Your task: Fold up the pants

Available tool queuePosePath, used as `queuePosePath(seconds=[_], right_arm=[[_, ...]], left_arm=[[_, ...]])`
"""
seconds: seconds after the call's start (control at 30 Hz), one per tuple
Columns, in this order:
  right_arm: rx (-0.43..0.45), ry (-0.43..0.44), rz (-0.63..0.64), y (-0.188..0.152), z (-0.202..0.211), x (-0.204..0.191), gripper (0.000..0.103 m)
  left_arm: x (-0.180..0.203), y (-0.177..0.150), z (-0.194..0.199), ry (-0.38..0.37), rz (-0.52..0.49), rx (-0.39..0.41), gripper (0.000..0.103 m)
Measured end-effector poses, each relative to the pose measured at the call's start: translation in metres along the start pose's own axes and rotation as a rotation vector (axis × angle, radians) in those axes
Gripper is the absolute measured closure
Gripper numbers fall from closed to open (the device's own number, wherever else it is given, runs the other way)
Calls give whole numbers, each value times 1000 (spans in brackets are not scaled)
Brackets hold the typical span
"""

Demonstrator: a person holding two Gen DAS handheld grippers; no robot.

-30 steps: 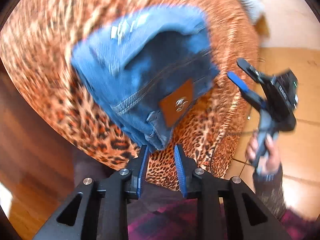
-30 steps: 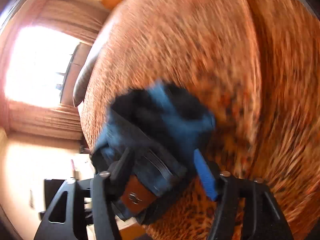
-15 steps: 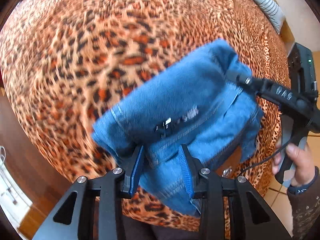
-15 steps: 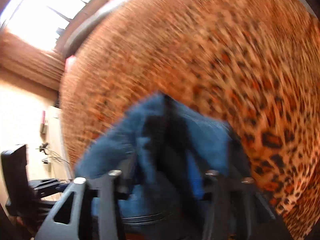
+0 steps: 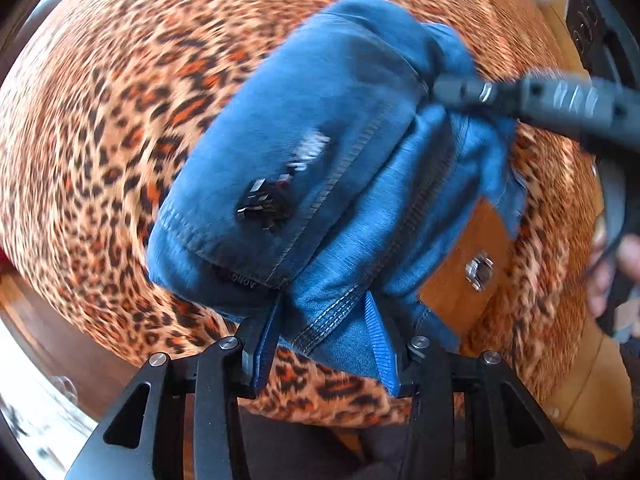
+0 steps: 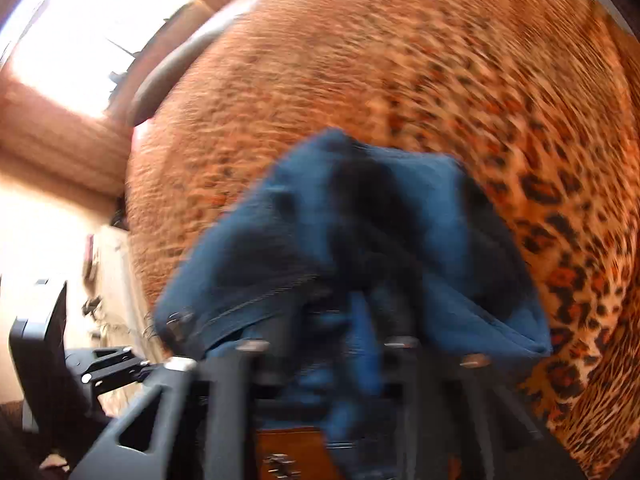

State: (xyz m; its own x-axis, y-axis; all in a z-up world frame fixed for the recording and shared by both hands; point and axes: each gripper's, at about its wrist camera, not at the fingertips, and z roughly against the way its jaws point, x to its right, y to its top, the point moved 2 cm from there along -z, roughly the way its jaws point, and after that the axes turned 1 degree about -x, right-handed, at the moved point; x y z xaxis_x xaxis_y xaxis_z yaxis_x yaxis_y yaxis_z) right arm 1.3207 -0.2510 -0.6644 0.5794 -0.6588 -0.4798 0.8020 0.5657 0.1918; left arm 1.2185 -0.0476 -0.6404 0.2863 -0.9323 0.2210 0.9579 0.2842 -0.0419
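1. The pants [image 5: 320, 168], blue denim folded into a thick bundle, hang between the two tools above a leopard-print bed cover [image 5: 120, 100]; whether the bundle's underside touches the cover cannot be told
2. The left hand-held gripper [image 5: 326, 344] has a hemmed corner of the denim between its blue pads [image 5: 380, 352], which press on the cloth from both sides, so it is grasping the pants
3. The right hand-held gripper [image 5: 444, 90] reaches in from the right edge of the left wrist view, its dark tip clamped tight on the bundle's upper far corner; its body is smeared by blur and partly cut off by the frame
4. In the right wrist view that same tool's fingers [image 6: 360, 344] are almost wholly buried under dark denim [image 6: 360, 240], and the whole picture is blurred, so the pads themselves cannot be made out there
5. A brown leather patch [image 5: 472, 264] with a metal emblem shows at the bundle's lower right, half covered by a fold; its emblem is too blurred to read
6. A torn, frayed spot [image 5: 276, 200] with white threads sits on the top layer
7. A person's hand [image 5: 624, 276] on the right tool's handle is only partly visible at the picture's edge
8. A bright window [image 6: 92, 40] is washed out
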Motion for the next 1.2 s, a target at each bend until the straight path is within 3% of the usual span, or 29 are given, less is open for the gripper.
queuePosePath(seconds=[0.03, 0.07, 0.1, 0.13, 0.17, 0.2, 0.27, 0.3, 0.4, 0.47, 0.5, 0.53, 0.57, 0.67, 0.73, 0.8, 0.83, 0.87, 0.93, 1.0, 1.03, 1.07, 1.13, 1.17, 1.2], right_arm=[[21, 47, -71, 1, 10, 7, 94], [96, 146, -169, -3, 33, 17, 73], [175, 187, -227, -11, 59, 25, 55], [214, 167, -256, -21, 76, 31, 21], [241, 112, -283, -34, 89, 38, 14], [249, 75, -311, -47, 95, 43, 14], [219, 48, -397, -69, 92, 56, 14], [214, 47, -441, -79, 86, 60, 14], [230, 59, -563, -110, 70, 64, 15], [233, 26, -604, -112, 53, 63, 19], [232, 0, -624, -112, 48, 64, 24], [236, -11, -643, -113, 40, 61, 53], [232, -14, -645, -111, 36, 56, 69], [278, -146, -535, -92, 54, 25, 70], [335, -255, -454, -74, 61, 5, 72], [310, -340, -444, -60, 47, 13, 71], [246, -380, -465, -59, 32, 26, 69], [182, -382, -519, -62, 19, 43, 63], [238, -313, -611, -72, 32, 50, 62], [354, -191, -637, -81, 56, 40, 51], [370, -166, -637, -84, 60, 37, 38], [365, -185, -642, -86, 60, 34, 31], [333, -205, -649, -92, 57, 40, 31], [310, -214, -667, -83, 43, 42, 33], [288, -227, -688, -75, 30, 44, 38]], left_arm=[[3, 3, 14, -45, -48, -9, 70], [3, 8, 27, -79, -77, 2, 73], [-1, 15, 46, -112, -104, 28, 71], [-7, 27, 64, -135, -118, 65, 68], [-12, 36, 74, -144, -123, 91, 58], [-20, 60, 83, -139, -126, 129, 43], [-31, 92, 79, -106, -118, 149, 40], [-32, 120, 70, -102, -123, 120, 40], [-36, 161, 31, -100, -150, 24, 40], [-33, 179, -5, -92, -195, -72, 38], [-28, 182, -19, -98, -209, -125, 43], [-28, 187, -30, -101, -199, -171, 54], [-27, 188, -31, -157, -157, -200, 76], [-38, 193, -14, -196, -103, -89, 75], [-51, 201, -18, -142, -51, -5, 77], [-59, 215, -34, -97, -30, -6, 72], [-63, 221, -39, -106, -7, -42, 71], [-65, 225, -34, -133, 15, -59, 73], [-67, 226, -16, -185, 2, -46, 76], [-69, 229, 3, -210, -37, 6, 65], [-66, 230, 7, -209, -63, 16, 61], [-63, 214, 6, -197, -81, 17, 55], [-53, 220, 0, -175, -120, -4, 52], [-46, 205, 0, -154, -133, -25, 54], [-42, 207, -9, -123, -131, -65, 65]])
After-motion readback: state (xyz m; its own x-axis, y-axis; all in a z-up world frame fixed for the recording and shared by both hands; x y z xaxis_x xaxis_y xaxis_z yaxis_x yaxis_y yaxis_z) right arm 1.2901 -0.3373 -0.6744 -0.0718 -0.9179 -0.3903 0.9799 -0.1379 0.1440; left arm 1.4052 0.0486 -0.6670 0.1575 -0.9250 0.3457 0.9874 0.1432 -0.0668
